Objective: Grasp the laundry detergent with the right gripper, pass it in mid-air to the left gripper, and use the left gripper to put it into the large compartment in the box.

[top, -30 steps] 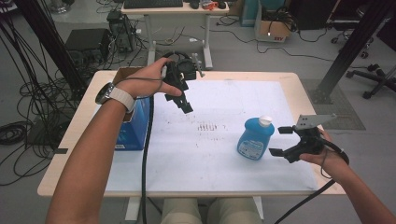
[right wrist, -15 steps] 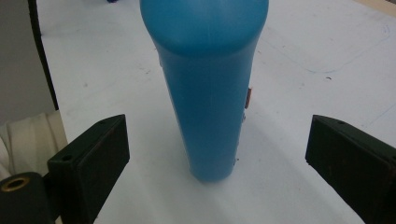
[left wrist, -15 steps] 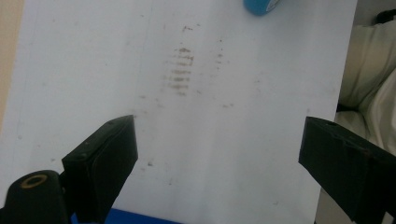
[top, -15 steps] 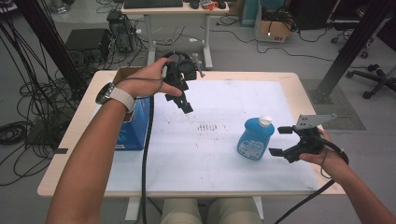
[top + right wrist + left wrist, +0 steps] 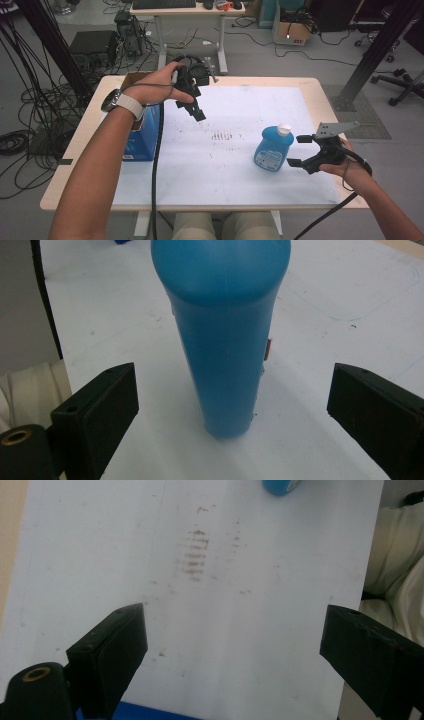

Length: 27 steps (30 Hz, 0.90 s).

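Right tongs point(image 5: 232, 405) flank upright blue bottle point(image 5: 222, 335).

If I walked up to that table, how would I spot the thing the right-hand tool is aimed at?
Look at the white mat covering the table, then its right half, just ahead of the right gripper. There stands an upright blue bottle with a white cap. The other blue thing is a box at the left edge; the bottle is rounded and capped.

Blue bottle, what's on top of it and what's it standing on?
A white cap tops the blue bottle, which stands upright on the white mat with brownish smudges. Its base covers the mat beneath it.
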Motion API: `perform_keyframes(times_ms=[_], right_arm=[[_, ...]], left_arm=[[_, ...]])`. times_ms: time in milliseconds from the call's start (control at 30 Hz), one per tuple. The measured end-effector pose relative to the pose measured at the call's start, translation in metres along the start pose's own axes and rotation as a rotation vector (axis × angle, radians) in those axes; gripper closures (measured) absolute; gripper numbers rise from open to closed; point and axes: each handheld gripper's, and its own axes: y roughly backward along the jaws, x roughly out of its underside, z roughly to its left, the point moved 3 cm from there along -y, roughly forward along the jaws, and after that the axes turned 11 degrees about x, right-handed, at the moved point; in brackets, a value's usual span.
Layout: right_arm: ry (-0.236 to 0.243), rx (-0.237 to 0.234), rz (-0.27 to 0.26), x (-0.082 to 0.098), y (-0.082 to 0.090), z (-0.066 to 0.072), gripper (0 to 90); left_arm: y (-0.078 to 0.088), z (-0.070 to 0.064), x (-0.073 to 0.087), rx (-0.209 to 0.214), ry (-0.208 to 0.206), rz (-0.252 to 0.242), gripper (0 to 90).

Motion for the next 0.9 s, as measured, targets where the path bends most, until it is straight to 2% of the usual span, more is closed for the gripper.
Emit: perform_keyframes(times_ms=[900], right_arm=[[-0.009, -0.001, 0.001, 0.0012, -0.0011, -0.0004, 6.4]], left_arm=[[-0.0001, 0.0013, 0.0005, -0.004, -0.003, 0.001, 11.9]])
